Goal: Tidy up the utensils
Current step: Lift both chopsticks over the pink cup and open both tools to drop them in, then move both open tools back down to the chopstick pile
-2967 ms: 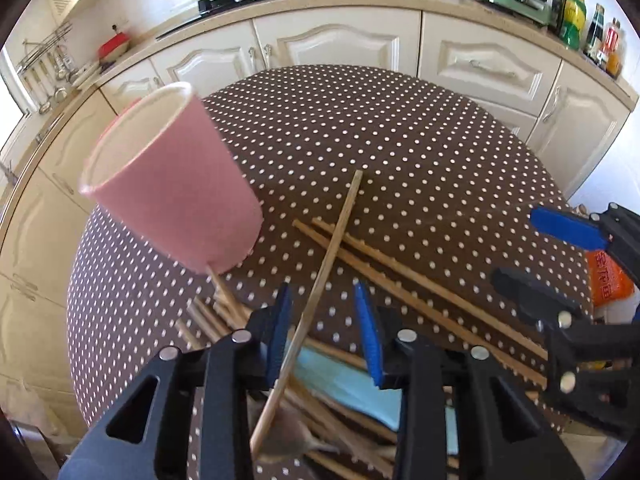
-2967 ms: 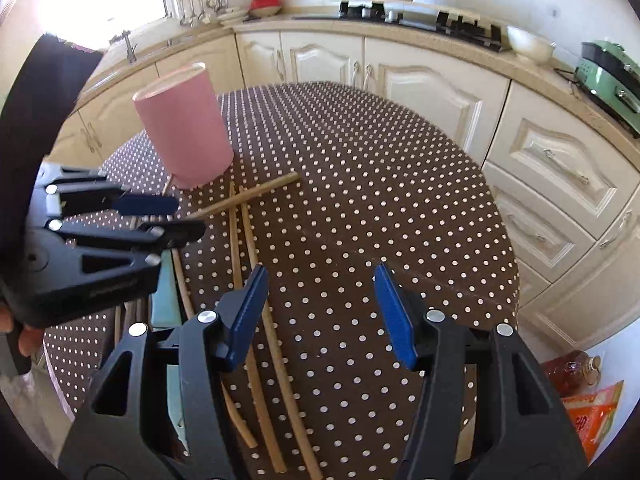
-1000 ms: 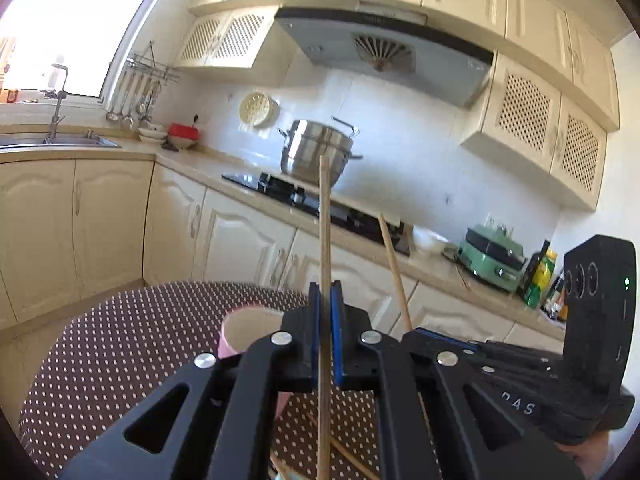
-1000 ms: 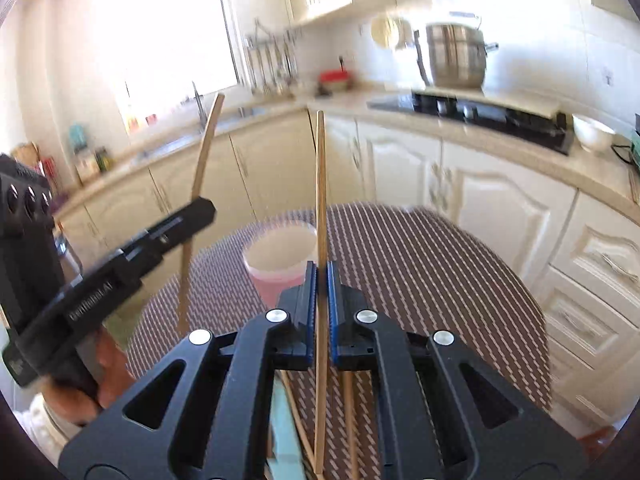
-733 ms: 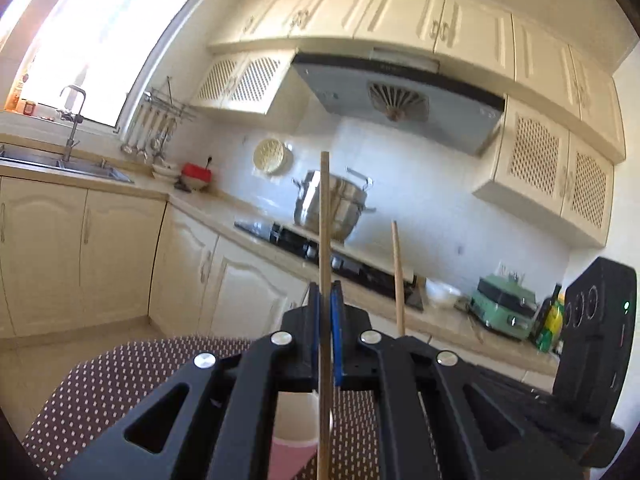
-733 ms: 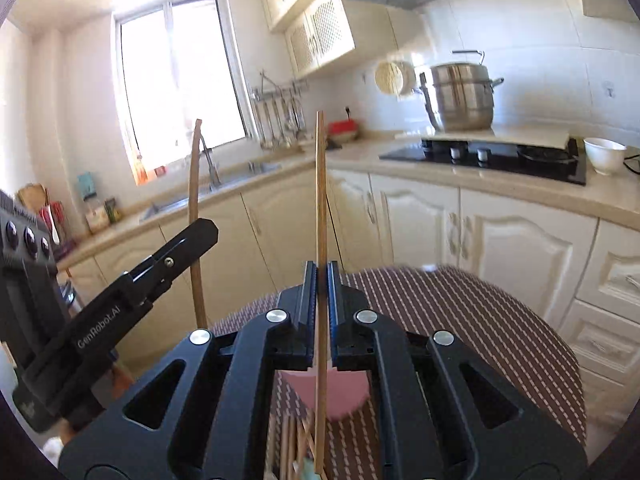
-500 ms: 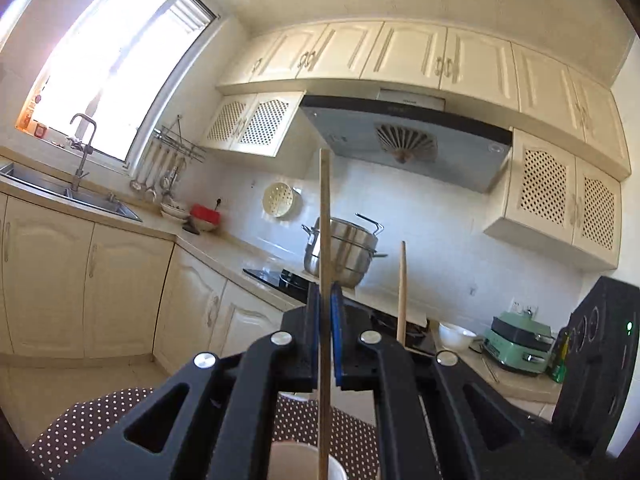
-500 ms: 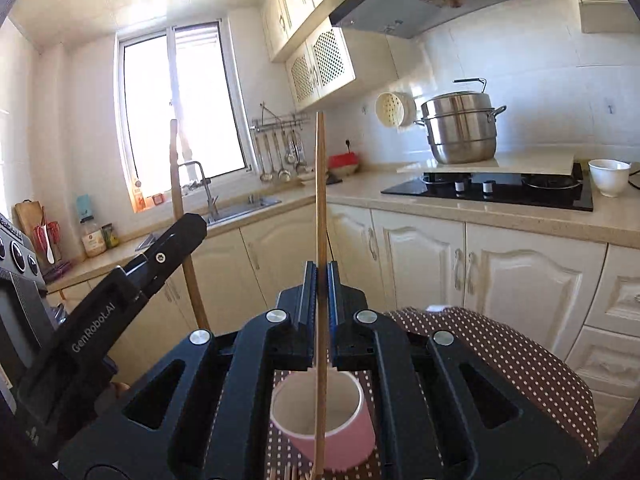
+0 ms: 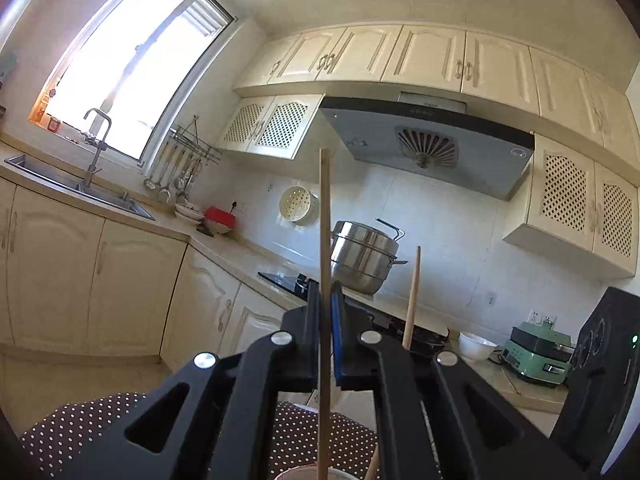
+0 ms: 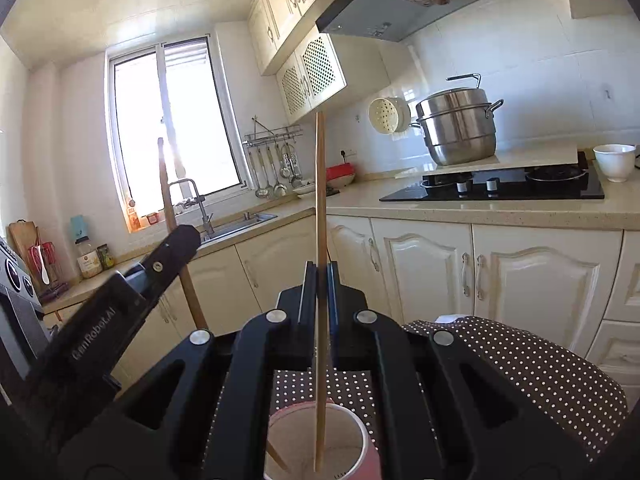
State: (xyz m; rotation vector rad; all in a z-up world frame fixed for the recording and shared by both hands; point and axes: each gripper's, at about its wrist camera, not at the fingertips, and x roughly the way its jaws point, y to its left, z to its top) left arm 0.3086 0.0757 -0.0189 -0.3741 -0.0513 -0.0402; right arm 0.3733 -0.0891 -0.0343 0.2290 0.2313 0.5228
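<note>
Both grippers, left gripper & right gripper, pinch upright thin wooden chopsticks; tips dip in the pink paper cup. Keep sticks vertical, lower, then let go.

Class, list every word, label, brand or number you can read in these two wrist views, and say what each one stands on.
"GenRobot.AI": white lettering on the side of the left gripper, seen in the right wrist view.
Range hood: a short dark mark on its front panel, too small to read.
Jars by the window: labels too blurred to read.
Pink cup: tiny print on its wall, unreadable.
</note>
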